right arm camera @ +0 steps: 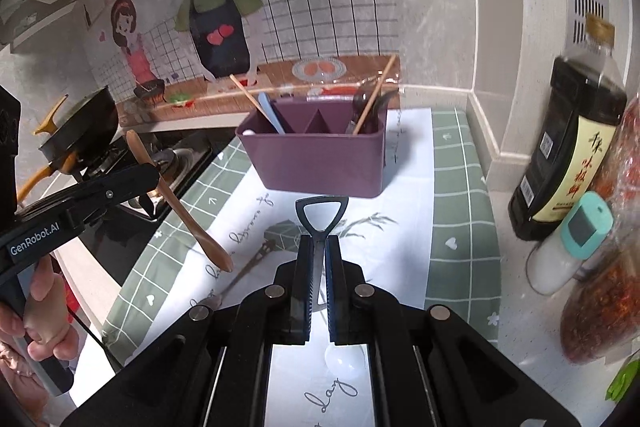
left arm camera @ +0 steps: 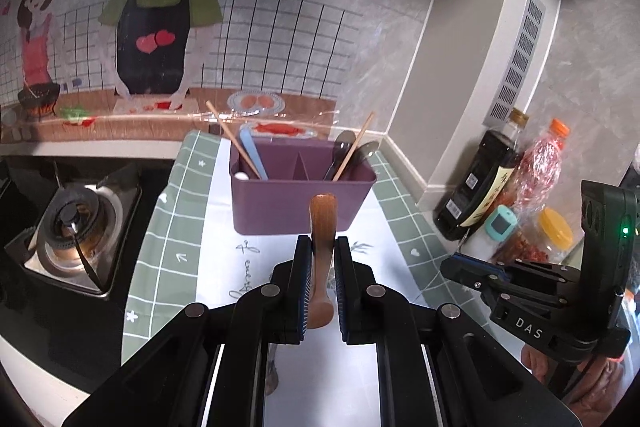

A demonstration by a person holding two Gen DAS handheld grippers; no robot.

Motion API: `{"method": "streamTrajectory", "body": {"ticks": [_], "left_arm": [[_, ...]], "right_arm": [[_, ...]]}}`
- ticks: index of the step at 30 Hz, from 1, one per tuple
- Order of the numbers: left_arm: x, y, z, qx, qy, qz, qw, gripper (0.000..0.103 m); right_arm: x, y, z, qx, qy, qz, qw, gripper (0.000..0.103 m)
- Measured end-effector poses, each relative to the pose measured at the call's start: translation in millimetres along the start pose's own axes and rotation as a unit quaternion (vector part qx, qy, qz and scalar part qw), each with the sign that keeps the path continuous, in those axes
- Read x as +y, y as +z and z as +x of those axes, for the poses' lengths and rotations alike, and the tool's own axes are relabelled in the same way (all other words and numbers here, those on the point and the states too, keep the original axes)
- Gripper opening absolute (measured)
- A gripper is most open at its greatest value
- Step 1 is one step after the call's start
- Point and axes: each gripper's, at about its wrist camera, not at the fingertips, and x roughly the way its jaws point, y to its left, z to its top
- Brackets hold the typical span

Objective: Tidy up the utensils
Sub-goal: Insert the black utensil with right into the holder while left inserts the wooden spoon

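A purple divided utensil caddy (left arm camera: 296, 203) (right arm camera: 320, 163) stands on a green-and-white mat. It holds a chopstick and a blue spoon on its left side, and dark spoons with a chopstick on its right. My left gripper (left arm camera: 322, 247) is shut on a brown wooden spoon (left arm camera: 322, 227), handle pointing toward the caddy; the right wrist view shows the spoon (right arm camera: 180, 211) held tilted above the mat. My right gripper (right arm camera: 319, 247) is shut on a black metal utensil handle with a triangular loop end (right arm camera: 321, 215), just in front of the caddy.
A gas stove (left arm camera: 68, 227) with a black pan (right arm camera: 80, 127) lies left of the mat. Sauce bottle (right arm camera: 568, 147), chili jars and a white shaker (right arm camera: 560, 255) stand at the right by the wall. A small dark utensil (right arm camera: 248, 267) and a white spoon (right arm camera: 344, 363) lie on the mat.
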Motion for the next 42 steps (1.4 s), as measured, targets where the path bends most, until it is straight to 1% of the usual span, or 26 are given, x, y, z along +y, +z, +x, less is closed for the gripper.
{"method": "streamTrajectory", "body": {"ticks": [4,8,11,13,15,17,19,22,25,28,31,33,34,35,36,37,38,39,40,41,42], "left_arm": [[-3,17,-14,-0.018,-0.001,0.005,0.9998,0.012],[-5,52,-38,-0.057,-0.007,0.013,0.9983,0.012],[-4,88,-52,-0.093,-0.014,0.014,0.9954,0.012],[-4,116,-55,-0.119,-0.009,0.019,0.9927,0.012],[-1,138,-50,-0.131,-0.009,0.018,0.9912,0.012],[3,154,-38,-0.134,-0.009,0.019,0.9908,0.012],[9,164,-22,-0.126,-0.013,0.019,0.9918,0.012],[21,169,10,-0.110,-0.013,0.013,0.9937,0.012],[32,166,45,-0.088,-0.011,0.006,0.9960,0.012],[43,161,79,-0.065,-0.017,-0.003,0.9977,0.012],[49,155,114,-0.033,-0.022,-0.006,0.9992,0.012],[53,147,137,-0.005,-0.025,-0.011,0.9996,0.014],[55,144,144,0.005,-0.026,-0.013,0.9996,0.015],[56,139,152,0.018,-0.026,-0.016,0.9994,0.018],[58,133,162,0.034,-0.023,-0.016,0.9990,0.025],[58,129,165,0.040,-0.022,-0.015,0.9988,0.029],[58,124,169,0.049,-0.020,-0.013,0.9985,0.035],[59,118,172,0.054,-0.016,-0.012,0.9983,0.038],[59,113,173,0.057,-0.012,-0.011,0.9983,0.038],[60,109,173,0.059,-0.007,-0.009,0.9982,0.039],[60,105,174,0.061,-0.003,-0.006,0.9981,0.040]], "right_arm": [[2,16,-14,-0.022,0.000,-0.010,1.000,0.005],[6,47,-39,-0.065,-0.003,-0.026,0.998,0.005],[12,87,-64,-0.114,-0.010,-0.043,0.993,0.005],[14,113,-75,-0.145,-0.019,-0.050,0.988,0.005],[16,143,-80,-0.173,-0.033,-0.053,0.983,0.005],[17,166,-74,-0.182,-0.044,-0.050,0.981,0.005],[16,183,-60,-0.183,-0.056,-0.048,0.980,0.005],[11,194,-32,-0.172,-0.069,-0.046,0.982,0.004],[6,195,-3,-0.155,-0.073,-0.041,0.984,0.004],[-2,190,30,-0.125,-0.072,-0.031,0.989,0.004],[-10,183,66,-0.089,-0.069,-0.021,0.993,0.004],[-13,178,81,-0.068,-0.061,-0.015,0.996,0.004],[-16,175,91,-0.049,-0.051,-0.011,0.997,0.004],[-18,173,94,-0.040,-0.047,-0.009,0.998,0.005],[-21,169,99,-0.031,-0.044,-0.006,0.999,0.006],[-22,165,102,-0.026,-0.046,-0.006,0.999,0.009],[-23,163,103,-0.023,-0.049,-0.006,0.999,0.014],[-24,160,104,-0.022,-0.052,-0.006,0.998,0.018],[-26,155,103,-0.023,-0.054,-0.006,0.998,0.026],[-27,152,101,-0.025,-0.056,-0.005,0.998,0.032],[-27,148,99,-0.029,-0.061,-0.005,0.998,0.035]]}}
